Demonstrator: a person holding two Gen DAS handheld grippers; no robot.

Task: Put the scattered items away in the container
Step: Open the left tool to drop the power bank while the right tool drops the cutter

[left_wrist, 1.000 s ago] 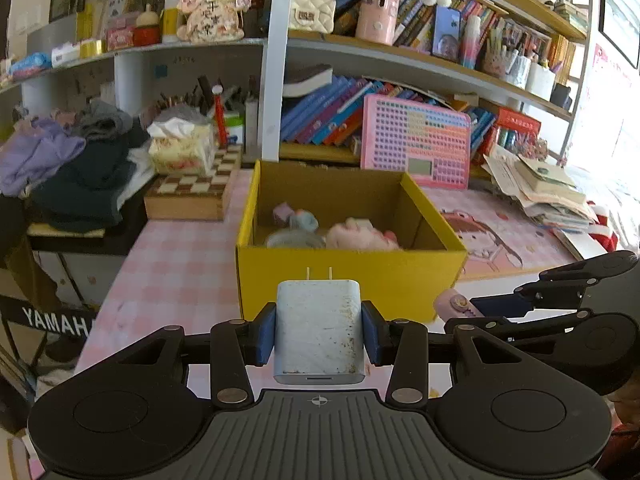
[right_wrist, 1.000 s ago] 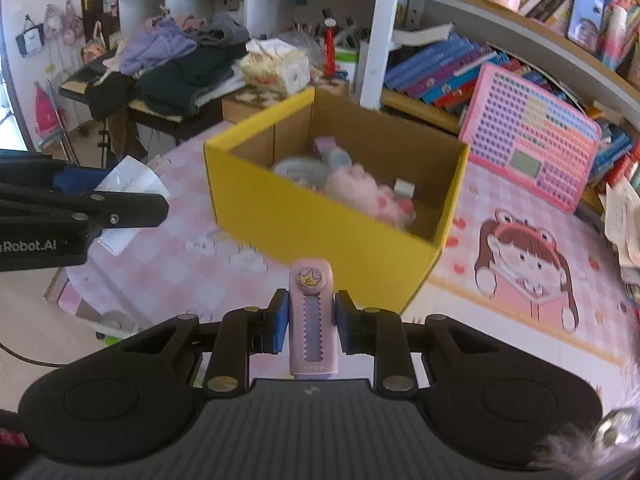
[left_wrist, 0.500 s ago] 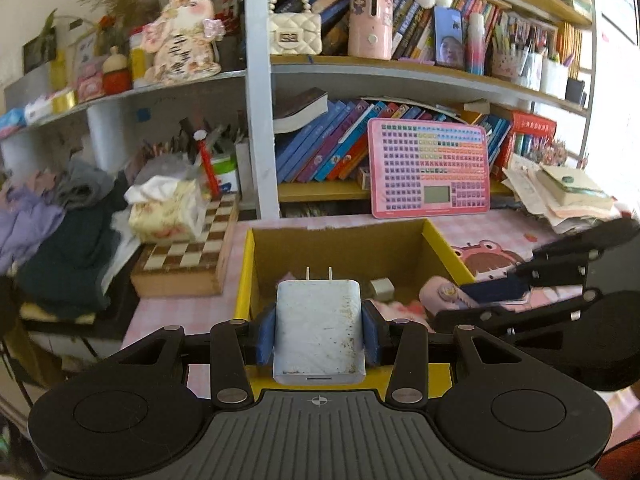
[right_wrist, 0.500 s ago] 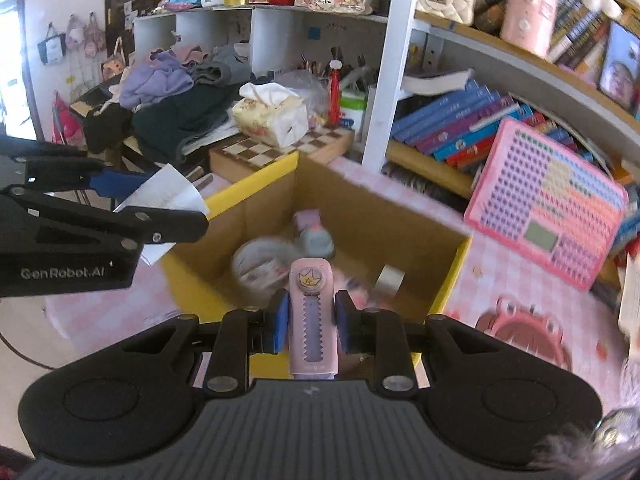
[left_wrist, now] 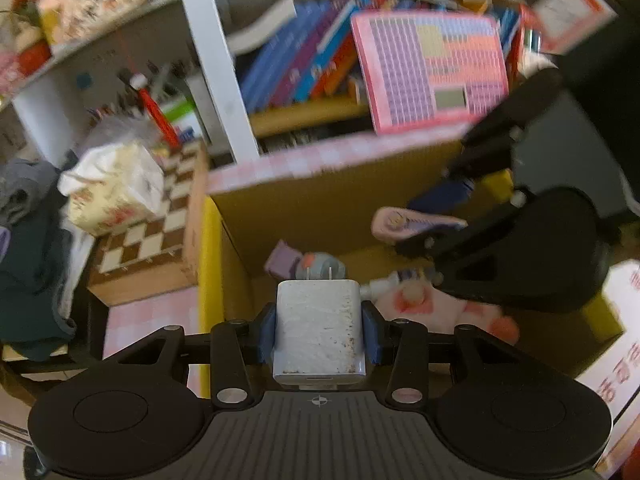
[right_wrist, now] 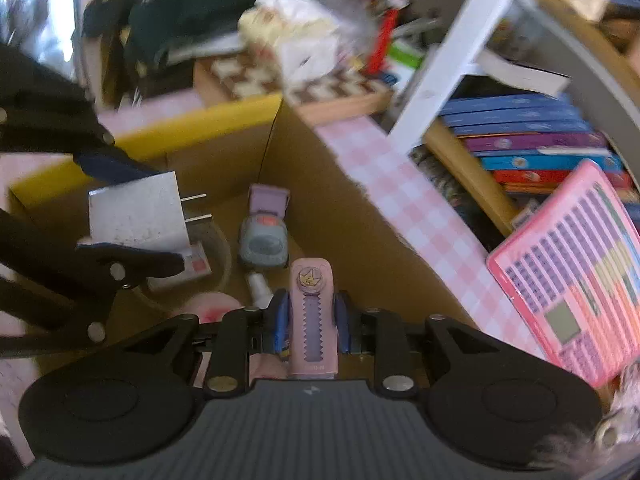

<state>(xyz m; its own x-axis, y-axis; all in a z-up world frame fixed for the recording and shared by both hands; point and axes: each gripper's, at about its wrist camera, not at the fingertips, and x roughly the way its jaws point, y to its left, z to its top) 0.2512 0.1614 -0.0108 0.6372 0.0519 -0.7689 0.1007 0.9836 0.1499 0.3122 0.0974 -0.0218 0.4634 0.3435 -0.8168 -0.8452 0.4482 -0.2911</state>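
My left gripper (left_wrist: 319, 330) is shut on a white plug charger (left_wrist: 319, 332), prongs pointing forward, above the open yellow cardboard box (left_wrist: 209, 264). My right gripper (right_wrist: 310, 322) is shut on a slim pink utility knife (right_wrist: 311, 316), also over the box (right_wrist: 160, 136). Each gripper shows in the other's view: the right one with the pink utility knife (left_wrist: 416, 226), the left one with the charger (right_wrist: 138, 214). In the box lie a small grey toy car (right_wrist: 263, 242), a pink plush (left_wrist: 436, 306) and a small white bottle (right_wrist: 259, 289).
A checkered wooden chess box (left_wrist: 150, 240) with a tissue pack (left_wrist: 116, 190) stands left of the box. Behind it are a shelf with books (left_wrist: 296, 68) and a pink toy keyboard (left_wrist: 432, 72). Dark clothes (left_wrist: 28, 272) are piled at far left. The pink checked tablecloth (right_wrist: 404, 196) surrounds the box.
Both grippers moved forward from in front of the yellow box to above its inside, tilting down. Each still holds its item.
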